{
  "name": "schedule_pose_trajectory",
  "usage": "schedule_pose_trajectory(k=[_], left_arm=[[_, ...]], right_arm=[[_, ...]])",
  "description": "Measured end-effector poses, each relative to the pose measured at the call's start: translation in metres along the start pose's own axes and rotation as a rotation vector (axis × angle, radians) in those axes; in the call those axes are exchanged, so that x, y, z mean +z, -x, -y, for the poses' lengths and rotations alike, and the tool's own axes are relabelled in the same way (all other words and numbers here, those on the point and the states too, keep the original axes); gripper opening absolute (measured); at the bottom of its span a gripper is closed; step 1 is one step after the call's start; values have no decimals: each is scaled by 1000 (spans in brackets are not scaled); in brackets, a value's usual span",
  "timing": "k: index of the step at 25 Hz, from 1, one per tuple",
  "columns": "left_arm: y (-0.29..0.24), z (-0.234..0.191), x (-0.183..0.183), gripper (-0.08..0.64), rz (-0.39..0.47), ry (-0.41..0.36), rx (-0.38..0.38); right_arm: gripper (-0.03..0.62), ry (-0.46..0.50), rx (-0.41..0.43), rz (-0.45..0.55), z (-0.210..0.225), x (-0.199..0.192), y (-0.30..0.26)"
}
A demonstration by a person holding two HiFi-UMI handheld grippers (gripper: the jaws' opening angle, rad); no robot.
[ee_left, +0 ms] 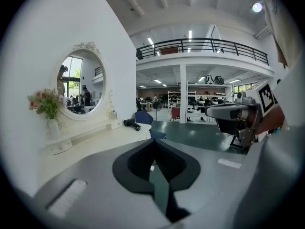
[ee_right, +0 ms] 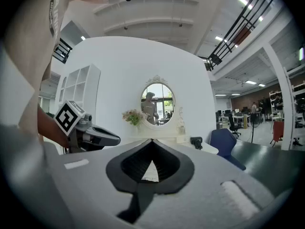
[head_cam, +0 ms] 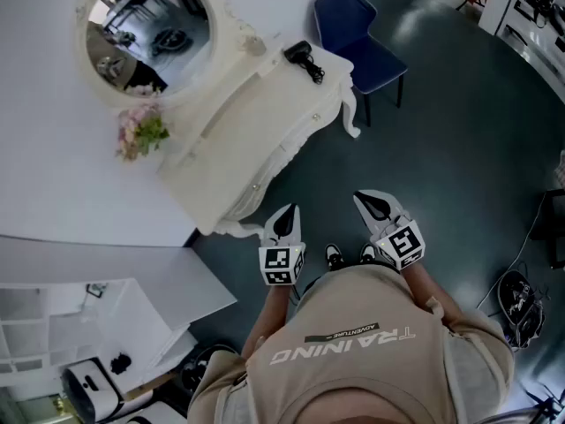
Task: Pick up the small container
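A white dressing table (head_cam: 256, 126) stands against the wall ahead of me, with a round mirror (head_cam: 150, 29) above it. A small pale container (head_cam: 254, 45) sits at the mirror's right side; it also shows as a small container (ee_left: 113, 113) from the left gripper and as a small container (ee_right: 181, 127) from the right one. My left gripper (head_cam: 287, 212) and right gripper (head_cam: 375, 203) hang side by side over the dark floor, short of the table. Both are shut and hold nothing, as the left gripper (ee_left: 153, 141) and the right gripper (ee_right: 152, 140) show in their own views.
A black hair dryer (head_cam: 305, 58) lies at the table's right end, and pink flowers (head_cam: 141, 131) stand at its left. A blue chair (head_cam: 357, 38) is beyond the table. White shelves (head_cam: 53, 325) stand to my left, and a black bag (head_cam: 521, 303) lies on the floor at right.
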State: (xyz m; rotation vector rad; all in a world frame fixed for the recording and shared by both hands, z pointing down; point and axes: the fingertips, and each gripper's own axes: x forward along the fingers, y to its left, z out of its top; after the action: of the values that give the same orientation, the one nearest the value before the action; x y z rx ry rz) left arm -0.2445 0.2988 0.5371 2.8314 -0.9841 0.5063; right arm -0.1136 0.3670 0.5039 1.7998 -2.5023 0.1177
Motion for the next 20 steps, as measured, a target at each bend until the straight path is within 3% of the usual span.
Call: schedule_pose_trajectory(k=[13, 20], left_arm=[[-25, -3, -3, 15, -16, 22, -58], [-34, 8, 0, 15, -42, 32, -32]], right_arm=[[2, 7, -6, -33, 3, -2, -8], [3, -29, 22, -64, 22, -16, 7]])
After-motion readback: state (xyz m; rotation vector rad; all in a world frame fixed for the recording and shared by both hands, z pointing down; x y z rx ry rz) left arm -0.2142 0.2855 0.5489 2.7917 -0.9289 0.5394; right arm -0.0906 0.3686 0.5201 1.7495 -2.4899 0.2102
